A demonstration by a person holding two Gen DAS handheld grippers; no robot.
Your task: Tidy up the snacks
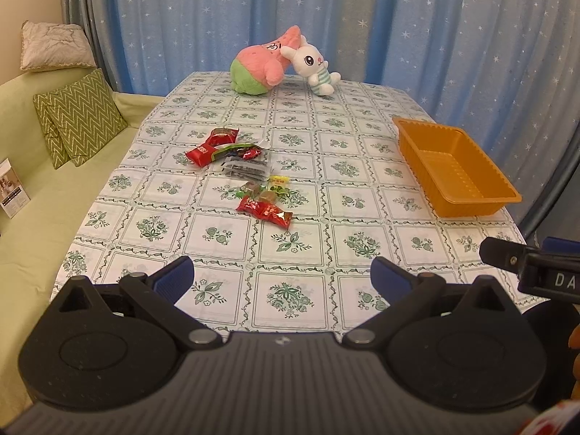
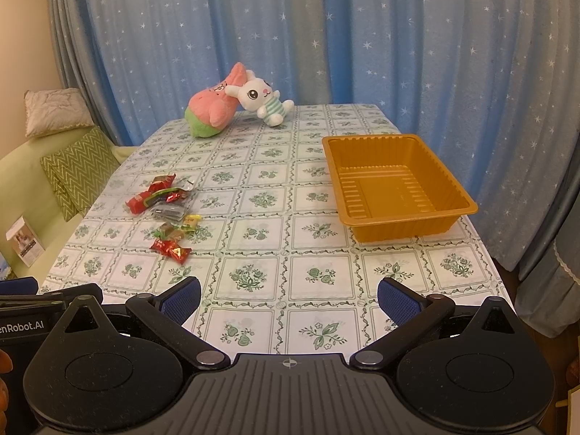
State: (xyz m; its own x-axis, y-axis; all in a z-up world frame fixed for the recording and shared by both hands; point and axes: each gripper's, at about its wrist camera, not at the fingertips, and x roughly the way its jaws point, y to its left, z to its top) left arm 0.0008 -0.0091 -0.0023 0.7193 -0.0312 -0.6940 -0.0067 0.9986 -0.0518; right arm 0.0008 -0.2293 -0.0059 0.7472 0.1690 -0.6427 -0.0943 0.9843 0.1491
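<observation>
Snack wrappers' print perhaps illegible.

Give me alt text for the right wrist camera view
An open right gripper hovers over a floral tablecloth, holding nothing. An empty orange tray sits ahead to the right, a scatter of wrapped snacks to the left, and two plush toys lean together at the far end.

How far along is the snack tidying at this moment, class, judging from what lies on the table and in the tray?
Nothing looks done yet: the orange tray is empty. Nothing is in hand either: the left gripper and right gripper both hover open near the table's front edge. Everything is left: the snack packets, including the red packet nearest the grippers, lie scattered on the tablecloth, apart from the tray.
</observation>
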